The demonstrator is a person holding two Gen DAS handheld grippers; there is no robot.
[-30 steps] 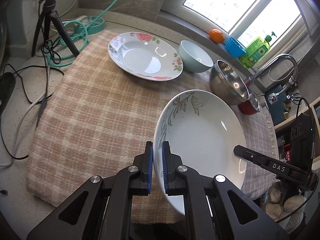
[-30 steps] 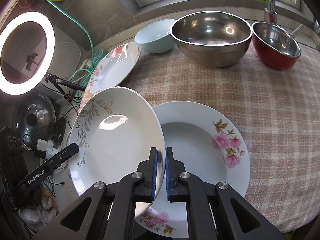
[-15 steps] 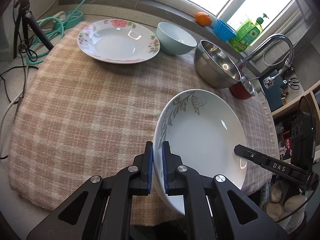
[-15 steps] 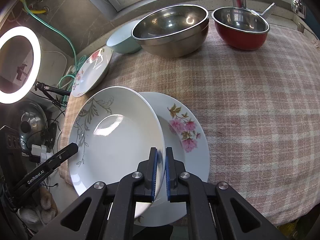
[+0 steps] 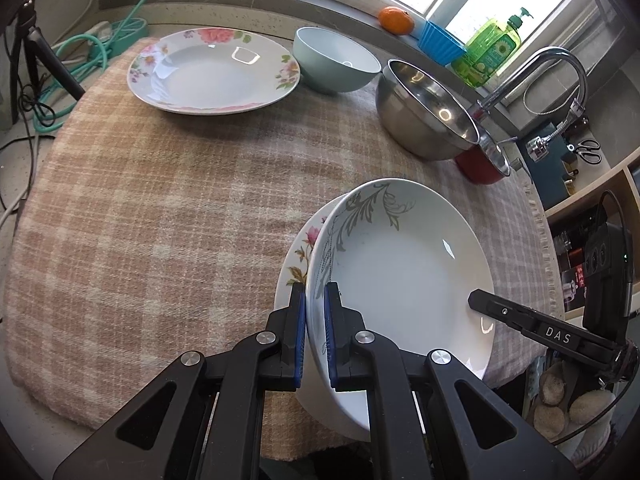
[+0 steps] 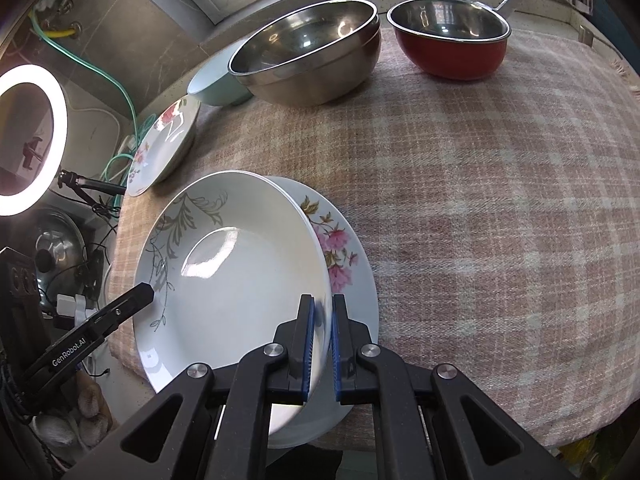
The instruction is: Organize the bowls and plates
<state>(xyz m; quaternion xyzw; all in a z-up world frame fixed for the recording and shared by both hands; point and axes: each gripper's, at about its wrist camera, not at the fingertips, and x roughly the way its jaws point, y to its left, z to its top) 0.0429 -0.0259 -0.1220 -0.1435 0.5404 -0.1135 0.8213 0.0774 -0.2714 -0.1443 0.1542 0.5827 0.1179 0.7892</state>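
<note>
On the checked cloth point(image 5: 160, 208), far left, a rose plate point(image 5: 212, 72) lies flat, with a blue bowl point(image 5: 336, 65), a steel bowl point(image 5: 428, 110) and a red pot point(image 6: 450, 38) in a row to its right. Nearer, the left gripper point(image 5: 315, 332) is clenched on the left rim of a vine plate point(image 5: 400, 272); the right gripper point(image 6: 321, 344) is clenched on its opposite rim. The vine plate hangs tilted over a pink-flower plate point(image 6: 344, 256) lying on the cloth; whether they touch cannot be told

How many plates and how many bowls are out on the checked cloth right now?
Plates: 3: grey-leaf white plate, pink-flower plate under it, floral plate at the far edge.
Bowls: 3: pale blue bowl, steel bowl, red bowl.
Total: 6.
</note>
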